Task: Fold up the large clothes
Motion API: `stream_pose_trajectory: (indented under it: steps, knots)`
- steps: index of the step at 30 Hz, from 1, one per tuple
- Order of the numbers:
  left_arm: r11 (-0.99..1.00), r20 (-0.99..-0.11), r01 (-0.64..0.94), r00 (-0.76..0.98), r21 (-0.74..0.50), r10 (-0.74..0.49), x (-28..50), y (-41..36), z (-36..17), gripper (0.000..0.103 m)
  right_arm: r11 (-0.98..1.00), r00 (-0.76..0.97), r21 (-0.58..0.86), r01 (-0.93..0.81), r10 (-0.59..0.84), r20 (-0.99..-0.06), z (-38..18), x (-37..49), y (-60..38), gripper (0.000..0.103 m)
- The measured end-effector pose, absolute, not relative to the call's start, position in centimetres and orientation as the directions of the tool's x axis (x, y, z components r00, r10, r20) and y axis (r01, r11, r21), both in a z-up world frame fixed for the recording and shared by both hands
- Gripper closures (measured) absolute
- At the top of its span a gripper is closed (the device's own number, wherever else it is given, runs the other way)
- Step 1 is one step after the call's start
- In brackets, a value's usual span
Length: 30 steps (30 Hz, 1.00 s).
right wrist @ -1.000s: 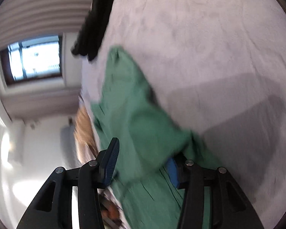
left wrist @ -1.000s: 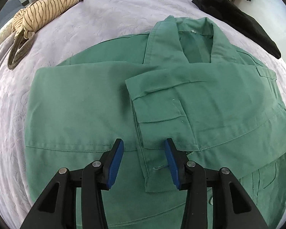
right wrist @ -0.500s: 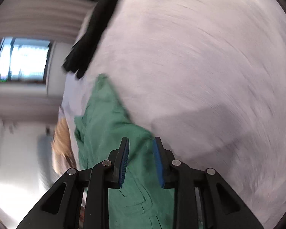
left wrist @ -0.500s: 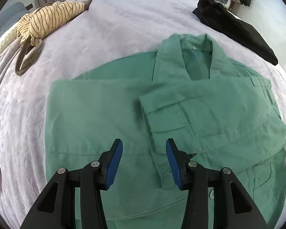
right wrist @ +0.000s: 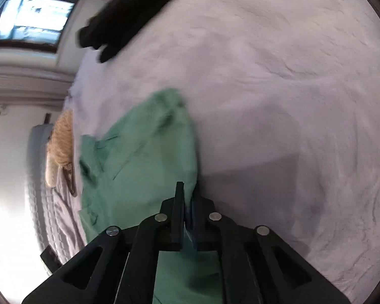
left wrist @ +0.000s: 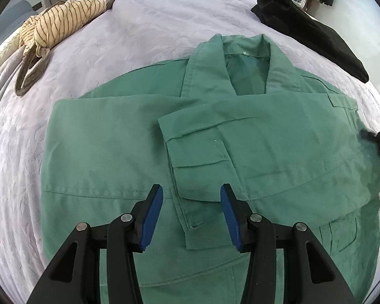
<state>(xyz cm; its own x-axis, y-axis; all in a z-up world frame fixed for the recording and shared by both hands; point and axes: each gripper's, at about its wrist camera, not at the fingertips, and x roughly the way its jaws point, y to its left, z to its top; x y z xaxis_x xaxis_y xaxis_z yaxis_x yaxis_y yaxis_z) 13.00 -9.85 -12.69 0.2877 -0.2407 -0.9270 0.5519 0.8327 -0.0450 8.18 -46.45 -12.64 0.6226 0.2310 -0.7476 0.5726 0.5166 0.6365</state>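
Left wrist view: the jacket (left wrist: 240, 139) lies flat on the bed (left wrist: 152, 25), collar pointing away, its sleeves folded across the chest. The left gripper (left wrist: 191, 211) hovers over the cuff with jaws apart, empty, as before.

Right wrist view: the right gripper (right wrist: 187, 212) has just been closing and now pinches the jacket's (right wrist: 144, 162) edge; earlier it stood parted.

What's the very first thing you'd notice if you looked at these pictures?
The big green jacket spread flat in the middle of the pale bed cover, sleeves folded across its front. The left gripper hovers over it with jaws open, while the right gripper has just closed its jaws on the jacket's edge. A striped garment lies at the far left of the bed, a black one at the far right.
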Motion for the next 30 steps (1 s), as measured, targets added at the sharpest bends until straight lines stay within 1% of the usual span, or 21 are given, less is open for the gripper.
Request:
stream_pose_trajectory:
  steps: [2, 4, 6, 8, 9, 11, 14, 16, 17, 18, 19, 21, 22, 24, 26, 27, 28, 29, 30]
  knots:
    - [0.837, -0.935, 0.547, 0.286, -0.023, -0.212, 13.3, -10.3, -13.5, 0.054, 0.555, 0.595, 0.583, 0.593, 0.186, -0.782, -12.4, 8.7, -46.9, 0.099]
    - [0.838, -0.941, 0.545, 0.273, -0.02, -0.2, 13.6, -10.6, -14.6, 0.054, 0.54, 0.537, 0.535, 0.65, 0.171, -0.826, -13.9, 8.5, -47.8, 0.099]
    - [0.847, -0.942, 0.531, 0.267, -0.034, -0.205, 13.7, -10.4, -14.7, 0.054, 0.495, 0.549, 0.561, 0.663, 0.187, -0.814, -14.4, 7.5, -48.2, 0.099]
    - [0.848, -0.938, 0.528, 0.268, -0.048, -0.221, 13.6, -9.8, -13.6, 0.054, 0.491, 0.541, 0.535, 0.688, 0.143, -0.828, -13.3, 6.1, -47.9, 0.099]
    - [0.845, -0.933, 0.532, 0.274, -0.053, -0.231, 13.5, -9.6, -13.1, 0.054, 0.494, 0.545, 0.533, 0.687, 0.134, -0.828, -12.4, 5.3, -47.6, 0.097]
    - [0.834, -0.921, 0.548, 0.289, -0.066, -0.263, 13.2, -9.0, -11.8, 0.054, 0.514, 0.581, 0.555, 0.654, 0.128, -0.804, -10.4, 3.6, -46.2, 0.095]
    - [0.83, -0.926, 0.555, 0.28, -0.059, -0.253, 12.8, -9.1, -11.9, 0.054, 0.559, 0.599, 0.586, 0.586, 0.188, -0.779, -9.4, 2.9, -43.5, 0.095]
    - [0.836, -0.943, 0.548, 0.264, -0.027, -0.203, 12.9, -9.3, -13.5, 0.054, 0.589, 0.562, 0.579, 0.563, 0.241, -0.791, -10.7, 2.7, -41.1, 0.095]
    - [0.84, -0.945, 0.542, 0.263, -0.019, -0.192, 12.9, -9.1, -14.2, 0.053, 0.604, 0.536, 0.56, 0.568, 0.245, -0.808, -11.5, 2.8, -40.2, 0.095]
    - [0.845, -0.946, 0.534, 0.26, -0.025, -0.192, 13.0, -8.8, -14.6, 0.049, 0.625, 0.486, 0.517, 0.585, 0.24, -0.84, -12.8, 2.9, -39.6, 0.099]
    - [0.856, -0.945, 0.516, 0.264, -0.032, -0.194, 13.2, -8.3, -14.5, 0.044, 0.632, 0.462, 0.498, 0.594, 0.239, -0.854, -13.6, 2.8, -39.5, 0.101]
    - [0.872, -0.944, 0.489, 0.282, -0.015, -0.174, 13.3, -7.4, -13.6, 0.044, 0.597, 0.486, 0.518, 0.612, 0.234, -0.842, -13.9, 1.6, -40.1, 0.103]
    - [0.876, -0.94, 0.483, 0.295, -0.008, -0.171, 13.2, -6.8, -12.8, 0.044, 0.583, 0.493, 0.517, 0.627, 0.217, -0.842, -13.3, 1.0, -40.5, 0.098]
    - [0.88, -0.937, 0.475, 0.313, 0.012, -0.156, 12.9, -5.9, -11.6, 0.044, 0.579, 0.522, 0.522, 0.626, 0.187, -0.832, -11.8, -0.1, -40.8, 0.095]
    - [0.886, -0.931, 0.463, 0.333, 0.026, -0.146, 12.1, -5.2, -10.1, 0.044, 0.585, 0.546, 0.539, 0.606, 0.186, -0.817, -10.6, -1.0, -40.8, 0.064]
    - [0.89, -0.927, 0.455, 0.343, 0.024, -0.15, 11.4, -4.8, -9.0, 0.044, 0.59, 0.558, 0.547, 0.594, 0.187, -0.808, -9.8, -1.4, -40.5, 0.026]
    - [0.895, -0.924, 0.446, 0.35, 0.02, -0.154, 10.8, -4.5, -8.5, 0.041, 0.592, 0.577, 0.563, 0.577, 0.193, -0.794, -9.1, -1.8, -40.2, 0.007]
    - [0.904, -0.919, 0.427, 0.364, 0.017, -0.154, 10.1, -4.1, -7.7, 0.019, 0.595, 0.593, 0.577, 0.56, 0.199, -0.78, -8.5, -2.1, -40.3, 0.006]
    - [0.912, -0.913, 0.411, 0.379, 0.017, -0.154, 9.4, -3.4, -7.4, 0.007, 0.597, 0.603, 0.59, 0.543, 0.212, -0.769, -8.0, -2.3, -39.9, 0.005]
